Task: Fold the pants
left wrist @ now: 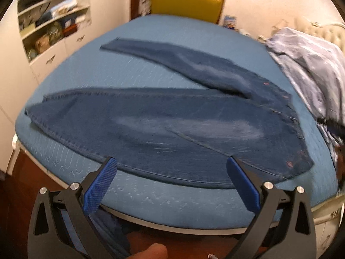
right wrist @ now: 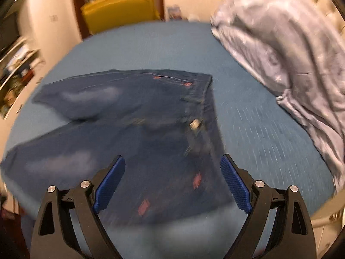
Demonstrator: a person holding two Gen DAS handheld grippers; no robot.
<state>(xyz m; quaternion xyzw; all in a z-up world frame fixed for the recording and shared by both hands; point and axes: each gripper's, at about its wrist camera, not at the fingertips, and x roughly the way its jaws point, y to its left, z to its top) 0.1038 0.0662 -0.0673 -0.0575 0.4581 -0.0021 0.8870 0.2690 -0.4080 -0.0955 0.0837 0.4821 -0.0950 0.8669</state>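
Two open grippers, left (left wrist: pixel 171 170) and right (right wrist: pixel 172 168), above one pair of jeans (left wrist: pixel 163 127).

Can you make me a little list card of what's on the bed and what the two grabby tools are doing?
surface: blue bed cover
pants: dark blue jeans, spread flat, legs apart in a V
waistband: toward the blanket side, metal button showing
beside the pants: crumpled grey blanket
behind the bed: yellow chair
left tool: open, holding nothing
right tool: open, holding nothing
folding: not begun

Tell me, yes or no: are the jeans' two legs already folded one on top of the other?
No, in the left wrist view the jeans lie flat on the blue bed with both legs spread apart.
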